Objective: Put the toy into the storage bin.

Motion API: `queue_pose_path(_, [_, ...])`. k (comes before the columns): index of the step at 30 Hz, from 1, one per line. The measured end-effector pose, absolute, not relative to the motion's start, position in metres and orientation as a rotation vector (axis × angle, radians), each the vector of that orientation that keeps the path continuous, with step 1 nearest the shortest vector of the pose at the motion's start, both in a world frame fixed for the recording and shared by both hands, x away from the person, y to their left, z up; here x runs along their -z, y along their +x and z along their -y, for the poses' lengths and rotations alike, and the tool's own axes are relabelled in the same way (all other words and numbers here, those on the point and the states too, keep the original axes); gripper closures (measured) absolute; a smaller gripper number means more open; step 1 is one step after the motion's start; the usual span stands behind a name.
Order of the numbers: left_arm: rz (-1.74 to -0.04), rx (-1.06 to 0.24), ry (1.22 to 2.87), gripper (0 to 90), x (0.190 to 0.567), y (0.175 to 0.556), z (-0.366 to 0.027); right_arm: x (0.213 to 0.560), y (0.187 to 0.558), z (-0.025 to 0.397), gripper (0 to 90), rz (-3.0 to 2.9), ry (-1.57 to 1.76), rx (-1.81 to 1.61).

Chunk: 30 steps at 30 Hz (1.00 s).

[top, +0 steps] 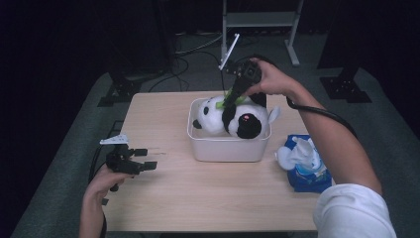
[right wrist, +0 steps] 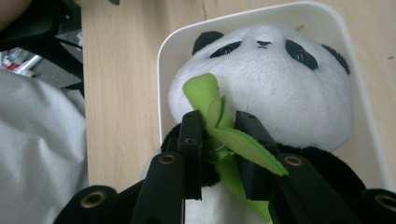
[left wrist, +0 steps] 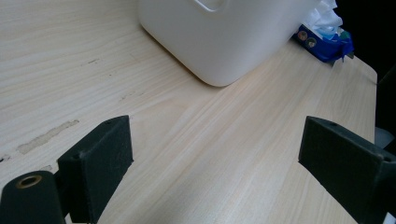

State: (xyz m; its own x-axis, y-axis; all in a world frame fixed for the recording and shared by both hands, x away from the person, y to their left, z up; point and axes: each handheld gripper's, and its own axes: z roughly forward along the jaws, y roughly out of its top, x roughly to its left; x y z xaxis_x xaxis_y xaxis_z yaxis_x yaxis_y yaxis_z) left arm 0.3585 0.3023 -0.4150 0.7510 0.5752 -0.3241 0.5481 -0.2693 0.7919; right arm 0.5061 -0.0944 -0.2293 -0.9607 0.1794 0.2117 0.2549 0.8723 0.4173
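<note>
**Right gripper pinching the panda's green leaf inside the white bin**

The black-and-white plush panda (top: pixel 233 119) is lying in the white rectangular plastic bin (top: pixel 228 148) at the middle of the pale wooden table (top: pixel 198 198). Its long axis is running across the table, white head toward the bin's left end and black hindquarters toward the right end. The toy is filling most of the bin, leaving little free room along the walls.

The right gripper (right wrist: pixel 219 135) is reaching down from the far side of the bin, its two black jaws clamping the green felt leaf (right wrist: pixel 212 100) just below the panda's chin. The leaf's tip is sticking up between the jaws toward the panda's face.

The left gripper (top: pixel 146 158) is resting low near the table's left edge, well apart from the bin, jaws spread wide with nothing between them. Bare tabletop is lying between it and the bin.

A blue packet of white tissues (top: pixel 307 166) is sitting near the table's right edge, just beside the bin's right end.
</note>
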Motion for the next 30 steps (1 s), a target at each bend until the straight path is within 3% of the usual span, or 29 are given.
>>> queue_pose_path(30, [-0.841, -0.034, 1.941, 8.6, 0.412, 0.358, -0.301, 0.236, 0.468, 0.076, 72.6, 2.804, -0.193, 0.7])
